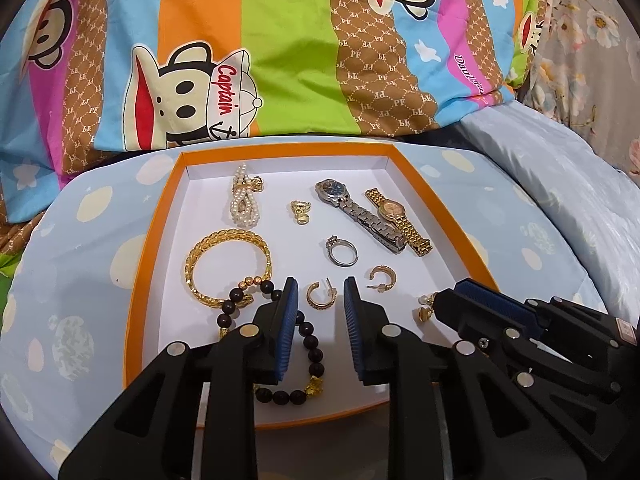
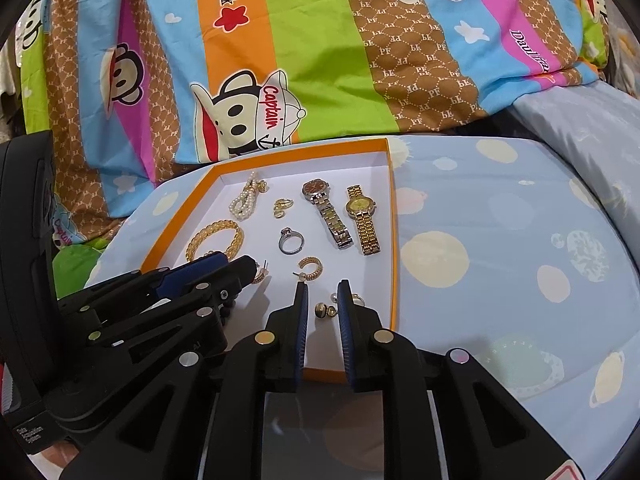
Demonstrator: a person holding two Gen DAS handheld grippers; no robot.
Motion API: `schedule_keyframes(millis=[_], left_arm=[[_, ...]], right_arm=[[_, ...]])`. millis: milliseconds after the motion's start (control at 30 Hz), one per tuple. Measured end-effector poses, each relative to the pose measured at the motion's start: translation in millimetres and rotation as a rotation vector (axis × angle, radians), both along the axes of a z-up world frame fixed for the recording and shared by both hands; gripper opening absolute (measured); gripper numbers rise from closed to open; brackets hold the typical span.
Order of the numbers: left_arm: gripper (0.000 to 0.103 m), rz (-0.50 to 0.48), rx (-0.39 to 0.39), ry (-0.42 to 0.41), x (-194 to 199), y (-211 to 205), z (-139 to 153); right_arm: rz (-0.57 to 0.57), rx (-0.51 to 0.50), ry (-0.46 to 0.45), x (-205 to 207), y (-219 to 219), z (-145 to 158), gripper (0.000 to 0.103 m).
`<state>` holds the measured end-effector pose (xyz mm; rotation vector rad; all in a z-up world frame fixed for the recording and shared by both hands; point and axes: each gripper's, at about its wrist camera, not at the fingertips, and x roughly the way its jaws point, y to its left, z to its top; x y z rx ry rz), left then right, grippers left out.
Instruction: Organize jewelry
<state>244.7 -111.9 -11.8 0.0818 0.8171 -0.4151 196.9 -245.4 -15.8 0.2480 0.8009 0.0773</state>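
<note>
An orange-rimmed white tray (image 1: 160,216) (image 2: 394,216) holds jewelry: a pearl bracelet (image 1: 243,202), a gold bangle (image 1: 226,266), a dark bead bracelet (image 1: 310,346), a silver watch (image 1: 352,208), a gold watch (image 1: 396,216), a silver ring (image 1: 341,251), a gold charm (image 1: 299,211) and two gold hoop earrings (image 1: 319,298) (image 1: 383,277). My left gripper (image 1: 321,286) is open, its tips either side of the nearer hoop earring. My right gripper (image 2: 323,286) is open over a small gold stud earring (image 2: 323,311) near the tray's front right corner.
The tray lies on a light blue bedsheet with cream planets (image 2: 500,264). A colourful striped cartoon-monkey quilt (image 1: 280,52) is piled behind the tray. A pale blue pillow (image 1: 560,184) lies to the right. Each gripper shows in the other's view (image 1: 520,320) (image 2: 208,276).
</note>
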Motion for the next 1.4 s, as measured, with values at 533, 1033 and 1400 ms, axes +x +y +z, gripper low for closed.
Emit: schedule_keyframes(millis=[533,1033,1400], left_arm=[[0.022,0.009,0.018,-0.006,-1.0,1.3,-3.3],[0.022,0.141,0.042,-0.02,-40.6,61.7,-1.8],[0.023,0.106,0.057,-0.038,-98.9,68.1,1.0]], right_arm=[[0.013,-0.02,0.012,0.6,4.3,-3.7,0.016],[0.03,-0.075,0.011,-30.7,10.5,-1.0,0.015],[0.029,-0.085,0.013,-90.2,18.8,2.0,0.015]])
